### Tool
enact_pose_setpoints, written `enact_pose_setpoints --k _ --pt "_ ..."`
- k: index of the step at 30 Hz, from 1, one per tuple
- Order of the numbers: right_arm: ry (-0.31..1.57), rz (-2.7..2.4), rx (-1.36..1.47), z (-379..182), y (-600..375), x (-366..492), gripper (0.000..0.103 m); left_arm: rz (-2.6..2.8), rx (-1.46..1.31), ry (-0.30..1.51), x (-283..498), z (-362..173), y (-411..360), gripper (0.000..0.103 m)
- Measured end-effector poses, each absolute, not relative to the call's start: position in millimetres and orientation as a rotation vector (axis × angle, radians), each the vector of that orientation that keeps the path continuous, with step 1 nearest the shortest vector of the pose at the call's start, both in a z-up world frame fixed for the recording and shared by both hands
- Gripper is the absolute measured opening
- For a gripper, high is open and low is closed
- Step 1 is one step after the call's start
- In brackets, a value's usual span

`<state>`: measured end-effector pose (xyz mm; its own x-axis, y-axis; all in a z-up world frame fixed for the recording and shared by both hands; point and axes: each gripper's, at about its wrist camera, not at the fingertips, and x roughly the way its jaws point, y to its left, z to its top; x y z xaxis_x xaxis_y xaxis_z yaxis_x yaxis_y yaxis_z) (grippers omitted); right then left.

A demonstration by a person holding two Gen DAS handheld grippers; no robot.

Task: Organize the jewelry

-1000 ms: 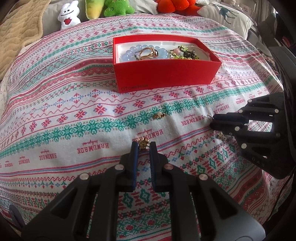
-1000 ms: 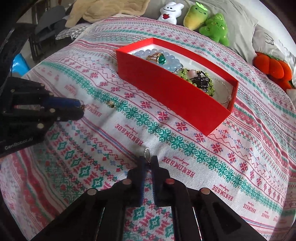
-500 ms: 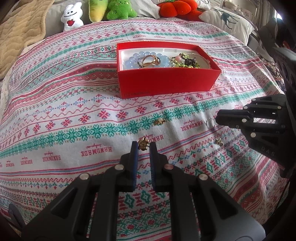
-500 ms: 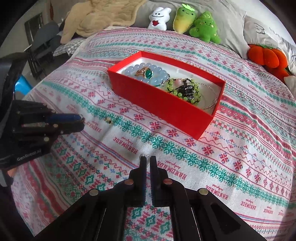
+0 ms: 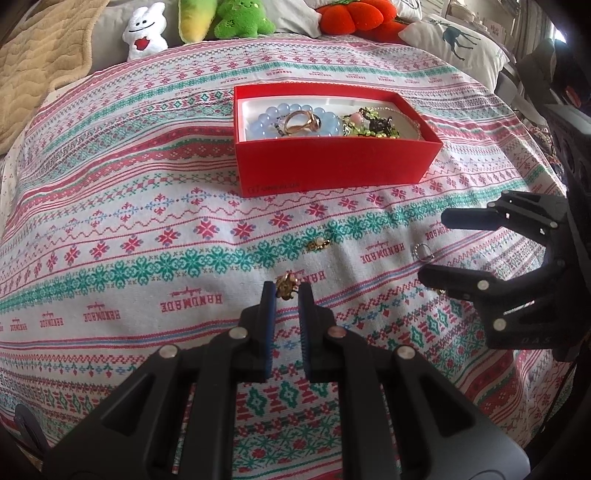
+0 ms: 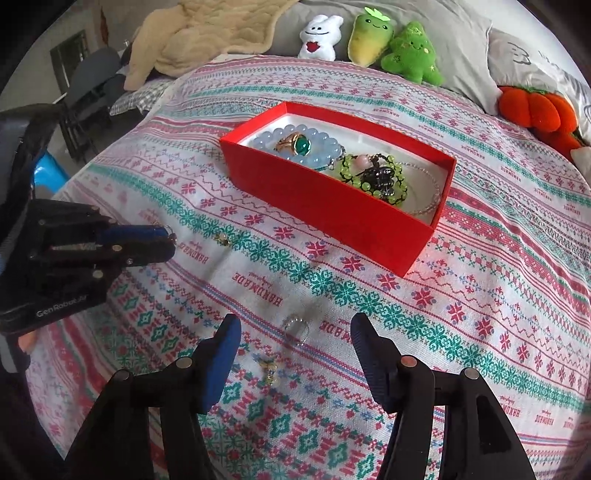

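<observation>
My left gripper [image 5: 287, 292] is shut on a small gold piece [image 5: 287, 285], held just above the patterned cloth; the same gripper [image 6: 170, 240] shows at the left of the right wrist view. The jaws of my right gripper [image 6: 295, 325] are opening and stand wide apart. A thin silver ring [image 6: 295, 329] lies on the cloth between them, touched by neither pad. It also shows as the silver ring [image 5: 421, 252] beside the right gripper [image 5: 436, 246]. The red box [image 6: 332, 208] holds a blue bead bracelet [image 6: 325, 153], a green-stone ring [image 6: 297, 144] and a green bead bracelet [image 6: 373, 177].
A gold pearl earring [image 5: 319, 243] lies loose on the cloth before the box, and another small gold piece [image 6: 269, 369] lies near my right fingers. Plush toys [image 6: 369, 40] and a beige blanket [image 6: 207, 33] line the far edge. A chair [image 6: 92, 81] stands off to the left.
My right gripper went from shut on the silver ring to wide apart, and the ring now lies on the cloth. The left gripper kept its hold and place.
</observation>
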<state>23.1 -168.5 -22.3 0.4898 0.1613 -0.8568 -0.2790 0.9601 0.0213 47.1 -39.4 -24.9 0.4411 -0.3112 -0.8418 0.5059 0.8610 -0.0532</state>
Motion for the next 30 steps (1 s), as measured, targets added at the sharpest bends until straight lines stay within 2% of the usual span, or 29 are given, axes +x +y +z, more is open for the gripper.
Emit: enact_pose_setpoints --k 1,3,5,8,9,12,18,30 --pt "1.031 0.265 -0.128 -25 -167 25 0.058 -0.511 0.219 0.994 47 -25 -40 0.013" --pt "1.050 0.257 -0.153 -34 -165 29 0.045 -0.510 0.220 0.998 47 -26 -40 0.013" --pt "1.034 0.249 -0.201 -38 -161 29 0.041 -0.510 0.222 1.001 47 -27 -40 0.013" --pt "1.040 0.270 -0.218 -38 -157 28 0.018 -0.509 0.223 1.001 47 -27 -40 0.013" --pt "1.042 0.276 -0.225 -38 -156 28 0.015 -0.508 0.222 1.001 47 -27 -40 0.013" --pt "1.038 0.283 -0.244 -39 -153 26 0.010 -0.505 0.219 1.003 48 -27 -40 0.013" --pt "1.042 0.293 -0.219 -35 -158 25 0.006 -0.509 0.212 0.995 48 -24 -40 0.013" --pt "0.990 0.281 -0.150 -6 -172 25 0.004 -0.521 0.194 0.969 53 -10 -46 0.013"
